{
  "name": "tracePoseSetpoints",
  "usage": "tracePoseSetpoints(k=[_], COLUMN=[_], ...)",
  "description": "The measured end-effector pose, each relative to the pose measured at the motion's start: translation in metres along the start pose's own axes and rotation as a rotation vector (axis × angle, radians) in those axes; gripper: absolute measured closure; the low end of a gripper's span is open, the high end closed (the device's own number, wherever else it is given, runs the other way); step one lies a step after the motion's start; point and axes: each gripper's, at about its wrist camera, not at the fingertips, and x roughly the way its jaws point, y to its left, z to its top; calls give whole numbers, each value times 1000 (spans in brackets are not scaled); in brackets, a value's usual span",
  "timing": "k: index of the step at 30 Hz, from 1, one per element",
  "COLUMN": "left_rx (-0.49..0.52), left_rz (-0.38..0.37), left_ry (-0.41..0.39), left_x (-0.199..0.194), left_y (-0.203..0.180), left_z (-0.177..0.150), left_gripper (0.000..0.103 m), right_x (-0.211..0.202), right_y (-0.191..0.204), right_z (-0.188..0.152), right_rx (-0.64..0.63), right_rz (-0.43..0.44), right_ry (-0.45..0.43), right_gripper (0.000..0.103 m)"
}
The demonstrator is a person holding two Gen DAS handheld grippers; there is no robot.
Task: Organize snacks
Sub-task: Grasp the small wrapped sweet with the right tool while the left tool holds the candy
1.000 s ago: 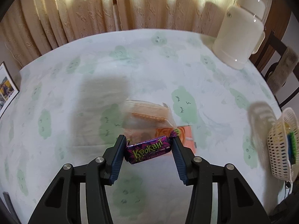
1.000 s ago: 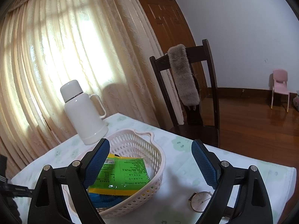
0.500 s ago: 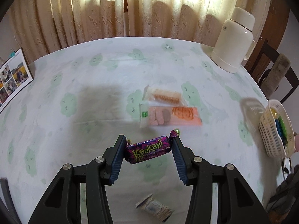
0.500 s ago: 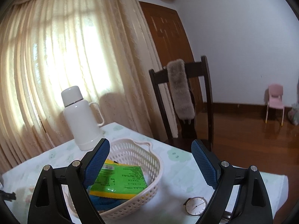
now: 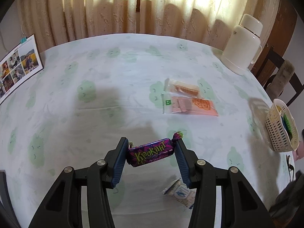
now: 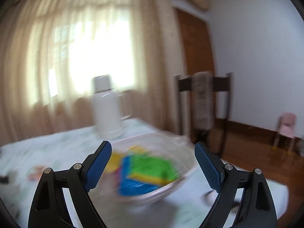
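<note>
The left gripper [image 5: 151,153] is clamped endwise on a purple foil-wrapped candy bar with yellow-green lettering [image 5: 151,151], one blue ribbed pad pressing each end, so the bar hangs level and clear of the white tablecloth printed with pale green clouds [image 5: 106,87]. Gripping it by the ends looks sensible: the twisted wrapper tails poke out past the pads and the body cannot roll away.

The right gripper [image 6: 153,164] stands wide open with nothing between its fingers, aimed at the white perforated plastic basket [image 6: 172,148], probably ready for another pick.

On the cloth beyond the candy lie a clear packet of orange wafer sticks [image 5: 183,88] and, just beside it, an orange-printed clear packet of pink biscuits [image 5: 191,106], both well apart from the basket at the table's right edge. A small white-and-blue sachet [image 5: 180,192] sits close under the left gripper's right finger, partly covered by it. A tall cream thermos jug with a handle [image 5: 242,43] stands at the far corner.

The right wrist view is smeared by motion: the green, yellow and blue packets in the basket are only colour patches, their labels unreadable. In the left view the basket is cut by the lens edge, and a dark shape at lower right cannot be made out.
</note>
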Motion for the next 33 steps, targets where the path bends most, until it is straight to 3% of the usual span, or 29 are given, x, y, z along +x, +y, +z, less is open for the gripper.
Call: tracePoseSetpoints(k=[6, 10, 14, 21, 27, 33], left_rx=[5, -10, -22, -36, -43, -44], left_rz=[11, 2, 2, 1, -8, -13], left_ry=[-26, -29, -34, -52, -49, -48], left_x=[-8, -11, -14, -22, -23, -24], left_y=[4, 10, 14, 15, 16, 16], left_z=[-3, -3, -3, -4, -4, -4], left_gripper=[57, 57, 56, 56, 56, 56], right_x=[6, 1, -10, -29, -30, -14], right_y=[86, 136, 174, 216, 235, 243], right_z=[-23, -41, -56, -78, -91, -94], right_rx=[-144, -242, -321, -472, -569, -561], right_rz=[469, 668, 814, 914, 896, 887], right_ry=[314, 451, 537, 584, 605, 647], right_gripper=[14, 16, 30, 49, 62, 67])
